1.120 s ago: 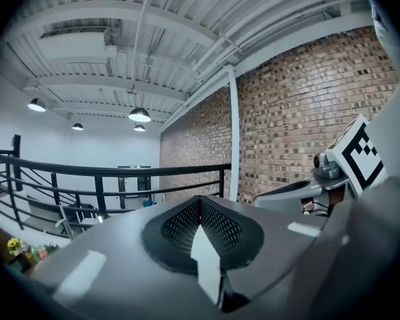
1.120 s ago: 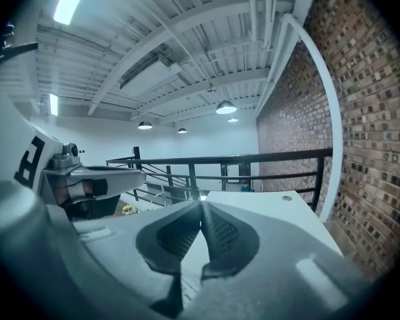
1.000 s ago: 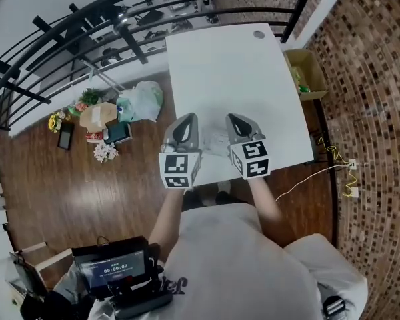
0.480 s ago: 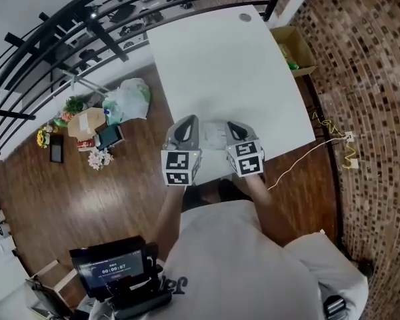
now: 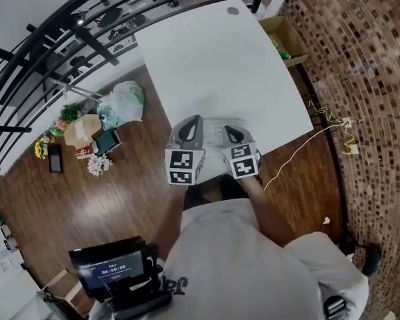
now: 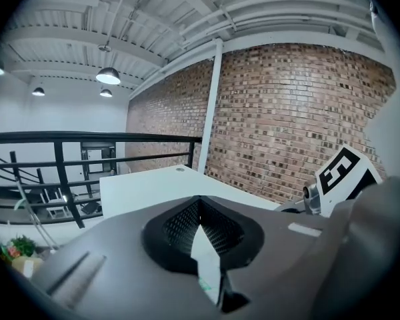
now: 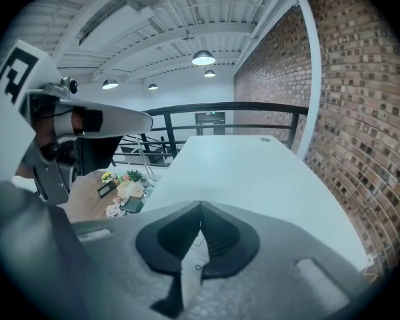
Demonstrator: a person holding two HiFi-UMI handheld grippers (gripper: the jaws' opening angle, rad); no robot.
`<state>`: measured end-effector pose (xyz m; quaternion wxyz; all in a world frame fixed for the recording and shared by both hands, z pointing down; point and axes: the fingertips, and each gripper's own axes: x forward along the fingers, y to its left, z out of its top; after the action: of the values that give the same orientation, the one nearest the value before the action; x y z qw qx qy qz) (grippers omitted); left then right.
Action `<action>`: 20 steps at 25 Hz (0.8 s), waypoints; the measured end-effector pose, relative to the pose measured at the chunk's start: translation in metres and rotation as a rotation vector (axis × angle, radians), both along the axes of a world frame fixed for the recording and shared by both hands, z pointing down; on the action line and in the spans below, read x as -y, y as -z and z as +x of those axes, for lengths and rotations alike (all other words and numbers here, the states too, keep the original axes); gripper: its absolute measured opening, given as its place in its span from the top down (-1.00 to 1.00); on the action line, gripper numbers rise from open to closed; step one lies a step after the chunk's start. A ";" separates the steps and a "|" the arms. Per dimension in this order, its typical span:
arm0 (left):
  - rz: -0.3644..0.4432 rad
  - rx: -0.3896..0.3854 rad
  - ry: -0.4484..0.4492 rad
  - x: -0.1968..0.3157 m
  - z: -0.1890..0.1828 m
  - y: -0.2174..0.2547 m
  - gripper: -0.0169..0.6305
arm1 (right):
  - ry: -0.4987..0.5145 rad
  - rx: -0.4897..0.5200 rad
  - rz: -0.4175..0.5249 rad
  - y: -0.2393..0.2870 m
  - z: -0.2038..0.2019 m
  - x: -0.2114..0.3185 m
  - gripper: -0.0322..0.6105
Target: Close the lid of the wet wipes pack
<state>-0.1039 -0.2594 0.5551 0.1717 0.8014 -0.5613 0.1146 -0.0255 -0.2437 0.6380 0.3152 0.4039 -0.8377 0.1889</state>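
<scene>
The wet wipes pack (image 5: pixel 213 133) lies pale and flat near the front edge of the white table (image 5: pixel 213 59), between my two grippers. Whether its lid is open or closed is hidden from view. My left gripper (image 5: pixel 192 121) is just left of the pack and my right gripper (image 5: pixel 228 131) just right of it. In the left gripper view the left gripper (image 6: pixel 199 203) has its jaws meeting at the tips; a white sliver with green print shows below them. In the right gripper view the right gripper (image 7: pixel 200 209) likewise has its tips together over a pale surface.
A cardboard box (image 5: pixel 285 37) stands by the table's right side near the brick wall (image 5: pixel 360 79). Bags, flowers and boxes (image 5: pixel 100 122) lie on the wood floor at left. A black railing (image 5: pixel 87 19) runs behind. A yellow cable (image 5: pixel 310 149) trails at right.
The head view has swung, so the table now sits higher and more tilted. The right gripper has drawn a little closer to the left one; both stay beside the pack.
</scene>
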 end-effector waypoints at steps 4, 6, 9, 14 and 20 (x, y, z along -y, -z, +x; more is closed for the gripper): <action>-0.018 -0.014 -0.023 -0.003 0.010 -0.002 0.90 | 0.009 0.004 -0.015 -0.006 0.000 -0.010 0.93; -0.026 -0.014 -0.027 -0.005 0.011 -0.004 0.90 | 0.014 0.003 -0.033 -0.011 -0.001 -0.016 0.93; -0.041 -0.015 -0.031 -0.008 0.012 -0.010 0.90 | 0.008 -0.008 -0.072 -0.026 0.000 -0.026 0.93; -0.061 -0.014 -0.034 -0.012 0.011 -0.018 0.90 | 0.001 -0.027 -0.113 -0.050 0.003 -0.032 0.93; -0.078 -0.039 -0.028 -0.015 0.013 -0.025 0.90 | 0.017 -0.049 -0.130 -0.065 0.003 -0.030 0.93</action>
<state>-0.0907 -0.2445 0.5805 0.2119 0.8041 -0.5416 0.1232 -0.0225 -0.2136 0.7034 0.3626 0.3799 -0.8193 0.2302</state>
